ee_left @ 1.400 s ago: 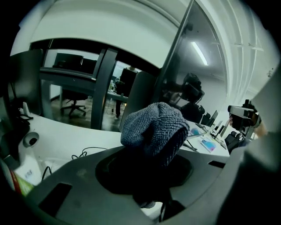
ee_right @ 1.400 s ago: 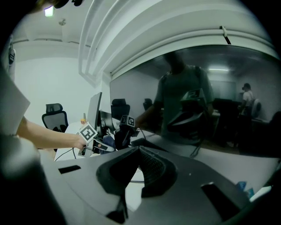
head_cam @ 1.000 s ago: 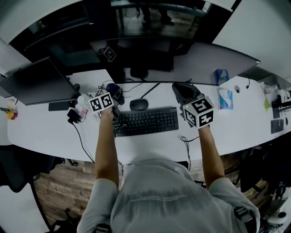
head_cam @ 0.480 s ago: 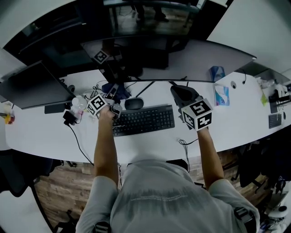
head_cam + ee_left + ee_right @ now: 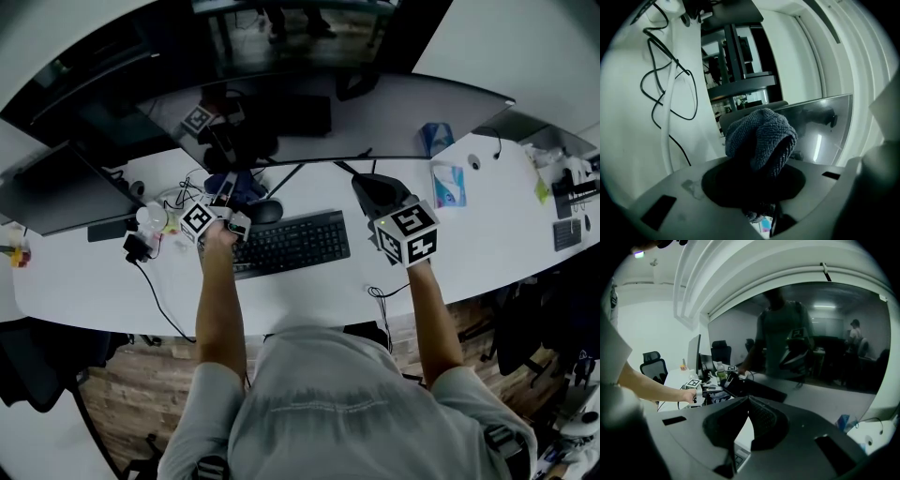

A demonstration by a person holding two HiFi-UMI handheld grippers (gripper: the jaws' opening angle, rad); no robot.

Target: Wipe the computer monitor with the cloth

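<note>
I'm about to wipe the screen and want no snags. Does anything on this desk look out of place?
Nothing looks spilled or damaged. The one untidy spot is the loose black cable left of the black keyboard, which trails off the white desk's front edge. The left gripper holds the blue-grey cloth.

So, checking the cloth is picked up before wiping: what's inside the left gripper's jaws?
A bunched grey cloth, with the left gripper shut on it. The cloth's lower part is buried between the jaws, so how much is gripped is hidden.
</note>
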